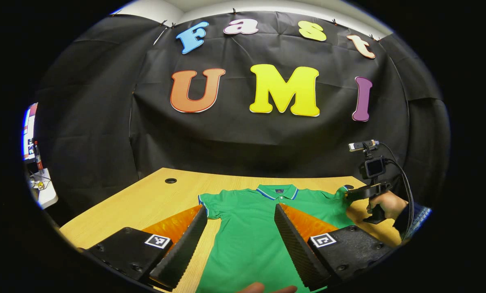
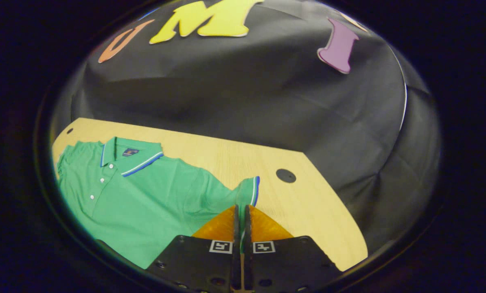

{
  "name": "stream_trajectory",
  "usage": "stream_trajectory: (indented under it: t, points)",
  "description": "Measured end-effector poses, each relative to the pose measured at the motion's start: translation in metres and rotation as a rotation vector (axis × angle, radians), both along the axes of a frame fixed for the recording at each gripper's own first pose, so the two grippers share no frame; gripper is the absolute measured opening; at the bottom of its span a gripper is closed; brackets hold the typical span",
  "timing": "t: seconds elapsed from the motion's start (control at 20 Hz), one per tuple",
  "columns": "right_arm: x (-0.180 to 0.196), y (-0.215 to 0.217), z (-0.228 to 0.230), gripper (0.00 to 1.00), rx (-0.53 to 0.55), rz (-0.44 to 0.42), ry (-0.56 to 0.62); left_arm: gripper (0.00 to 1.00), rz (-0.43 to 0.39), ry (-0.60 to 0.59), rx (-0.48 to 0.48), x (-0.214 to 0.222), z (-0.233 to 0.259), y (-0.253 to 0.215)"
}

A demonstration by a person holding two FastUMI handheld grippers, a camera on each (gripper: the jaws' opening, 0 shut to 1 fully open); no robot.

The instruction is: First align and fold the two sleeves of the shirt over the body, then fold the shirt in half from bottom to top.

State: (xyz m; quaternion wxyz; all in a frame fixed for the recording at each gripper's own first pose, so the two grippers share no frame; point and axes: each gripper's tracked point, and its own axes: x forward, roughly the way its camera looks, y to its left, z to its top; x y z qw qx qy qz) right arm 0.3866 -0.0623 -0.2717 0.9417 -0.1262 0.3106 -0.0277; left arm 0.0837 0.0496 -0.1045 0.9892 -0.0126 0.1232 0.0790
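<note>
- We see a green shirt (image 1: 247, 236), plain across the body.
- We find its collar (image 1: 278, 191) green too, edged with blue and white stripes.
- We see the same blue and white trim on its sleeve cuff (image 2: 254, 190).
- We spot small white buttons (image 2: 101, 180) down its placket.
- We see a light wood-grain table (image 2: 308, 203) with a dark round hole (image 2: 286, 176).

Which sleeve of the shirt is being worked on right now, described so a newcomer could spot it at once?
On the wooden table lies a green polo shirt, collar toward the black backdrop. Follow it to the sleeve nearest the round cable hole. That sleeve is lifted, its blue-and-white cuff pinched in the right tool, while the other sleeve lies flat by the open left tool.
</note>
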Motion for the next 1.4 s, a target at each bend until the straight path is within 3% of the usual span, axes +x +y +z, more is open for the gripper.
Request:
stream_trajectory:
  t: [0.15, 0.35, 0.5, 0.6, 0.85, 1.1, 1.25, 1.4]
  points:
    - [-0.001, 0.039, 0.016, 0.04, -0.069, 0.102, -0.055, 1.00, 0.010, 0.019, 0.020, 0.003, -0.007, 0.002]
    - [-0.019, 0.112, 0.040, 0.07, 0.108, 0.196, -0.087, 1.00, 0.012, 0.028, 0.033, 0.011, -0.017, 0.006]
    - [-0.035, 0.122, 0.068, 1.00, 0.180, 0.225, -0.121, 1.00, 0.026, 0.024, 0.040, 0.012, -0.015, 0.008]
    - [-0.051, 0.119, 0.093, 0.95, 0.212, 0.241, -0.176, 1.00, 0.033, 0.014, 0.028, 0.015, -0.016, 0.005]
    - [-0.123, 0.091, 0.146, 0.96, 0.244, 0.279, -0.312, 1.00, -0.047, 0.050, -0.039, 0.010, -0.021, -0.026]
    - [-0.209, 0.048, 0.166, 0.95, 0.278, 0.238, -0.406, 1.00, 0.026, 0.005, -0.022, 0.016, 0.012, -0.007]
    - [-0.255, 0.021, 0.158, 0.95, 0.239, 0.179, -0.409, 1.00, 0.075, -0.032, 0.020, 0.036, 0.048, 0.018]
    - [-0.288, 0.011, 0.156, 0.95, 0.190, 0.195, -0.445, 1.00, 0.107, -0.091, -0.007, 0.070, 0.073, 0.041]
